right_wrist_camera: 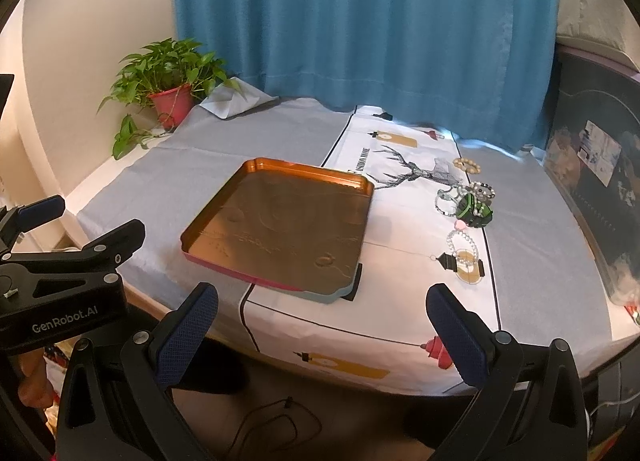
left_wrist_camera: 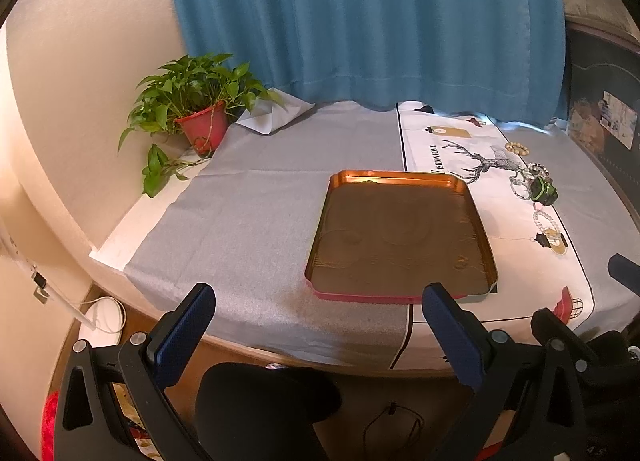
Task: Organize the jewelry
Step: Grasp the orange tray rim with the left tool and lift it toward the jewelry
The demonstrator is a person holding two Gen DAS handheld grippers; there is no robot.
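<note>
Both tongs, left (left_wrist_camera: 316,325) and right (right_wrist_camera: 322,325), are held wide and empty before the table edge, nothing is yet placed in the tray (right_wrist_camera: 280,221) just ahead, and the bracelets (right_wrist_camera: 470,201) lie untouched beyond it, right of both tongs.

Jewelry pile (right_wrist_camera: 470,203) on the worktop's right side is too small and tangled to separate: bead bracelets overlap a green-and-black item (right_wrist_camera: 476,211) whose type can't be told. Beige bead bracelet (right_wrist_camera: 466,165) is tiny, bead count unreadable. Clear bead bracelet (left_wrist_camera: 546,221) is only faintly resolved. Tray (left_wrist_camera: 400,237) embossing is too dim to read. Left gripper (right_wrist_camera: 36,221) is cut by the frame's left edge. Dark box (right_wrist_camera: 596,189) at right is blurred, label illegible.
</note>
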